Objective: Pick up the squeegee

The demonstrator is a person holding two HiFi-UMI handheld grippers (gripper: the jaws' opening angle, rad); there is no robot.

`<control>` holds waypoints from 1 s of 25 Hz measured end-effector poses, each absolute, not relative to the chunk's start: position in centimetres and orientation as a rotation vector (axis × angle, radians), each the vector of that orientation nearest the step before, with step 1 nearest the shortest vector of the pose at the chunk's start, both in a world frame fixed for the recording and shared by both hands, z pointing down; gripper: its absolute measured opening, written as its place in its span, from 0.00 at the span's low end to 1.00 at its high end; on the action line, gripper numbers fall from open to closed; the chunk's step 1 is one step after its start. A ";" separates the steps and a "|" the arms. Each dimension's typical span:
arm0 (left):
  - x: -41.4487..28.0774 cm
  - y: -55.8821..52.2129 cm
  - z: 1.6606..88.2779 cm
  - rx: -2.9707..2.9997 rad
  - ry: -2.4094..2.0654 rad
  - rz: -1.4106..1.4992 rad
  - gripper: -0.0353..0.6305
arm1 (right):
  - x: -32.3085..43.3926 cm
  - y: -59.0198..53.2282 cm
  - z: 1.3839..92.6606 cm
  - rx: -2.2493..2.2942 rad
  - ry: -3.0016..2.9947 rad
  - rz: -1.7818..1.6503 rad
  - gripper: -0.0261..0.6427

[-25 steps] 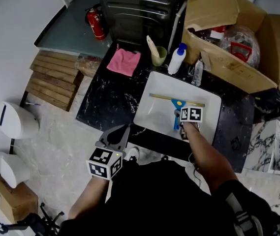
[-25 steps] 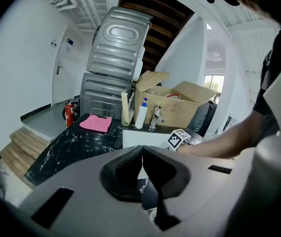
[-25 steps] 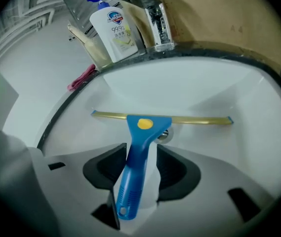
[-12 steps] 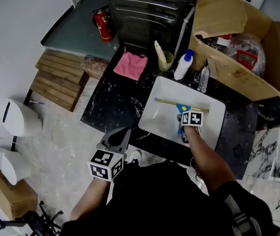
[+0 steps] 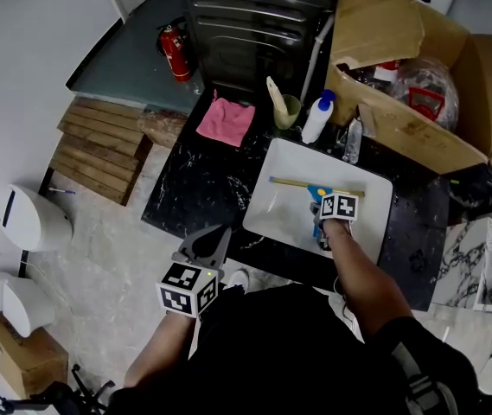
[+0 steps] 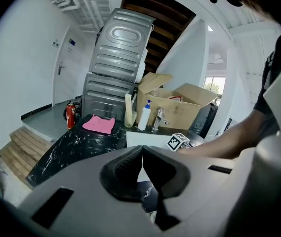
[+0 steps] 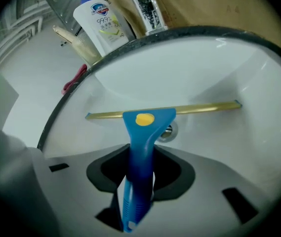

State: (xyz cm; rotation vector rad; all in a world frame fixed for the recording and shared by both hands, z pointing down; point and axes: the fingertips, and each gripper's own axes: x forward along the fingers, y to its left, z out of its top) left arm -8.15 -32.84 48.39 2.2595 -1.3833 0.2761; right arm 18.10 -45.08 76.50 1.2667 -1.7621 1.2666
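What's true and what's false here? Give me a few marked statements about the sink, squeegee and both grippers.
1. The squeegee lies in the sink. True.
2. Its handle sits between the right gripper's fingers. True; they are closing around it.
3. The left gripper holds the pink cloth. False: its fingers are shut on nothing; the cloth lies on the black counter.
4. The soap bottle lies inside the sink. False: it stands upright beyond the sink's rim.

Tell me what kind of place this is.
Likely a laundry or utility corner, perhaps still being set up: a white sink with a faucet in a black marble counter, stacked grey laundry-type machines behind it, and an open cardboard box alongside.
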 end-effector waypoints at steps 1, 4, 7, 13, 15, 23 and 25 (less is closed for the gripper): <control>-8.2 -32.9 48.5 2.261 -1.378 0.276 0.08 | 18.1 -45.1 76.3 1.275 -1.768 1.278 0.24; -8.3 -33.1 48.4 2.279 -1.356 0.273 0.08 | 18.4 -45.2 75.3 1.308 -1.784 1.277 0.24; -8.2 -33.3 48.3 2.304 -1.326 0.274 0.08 | 18.9 -45.1 74.0 1.340 -1.803 1.243 0.24; -7.5 -33.3 48.1 2.361 -1.251 0.278 0.08 | 18.7 -43.7 70.3 1.358 -1.892 1.166 0.24; -7.3 -33.3 48.3 2.379 -1.221 0.284 0.08 | 18.4 -42.9 69.0 1.372 -1.922 1.170 0.24; -6.2 -32.9 48.4 2.454 -1.106 0.303 0.08 | 17.6 -39.6 63.0 1.482 -2.046 1.202 0.24; -6.1 -32.9 48.1 2.474 -1.092 0.293 0.08 | 17.4 -38.9 61.0 1.512 -2.083 1.189 0.24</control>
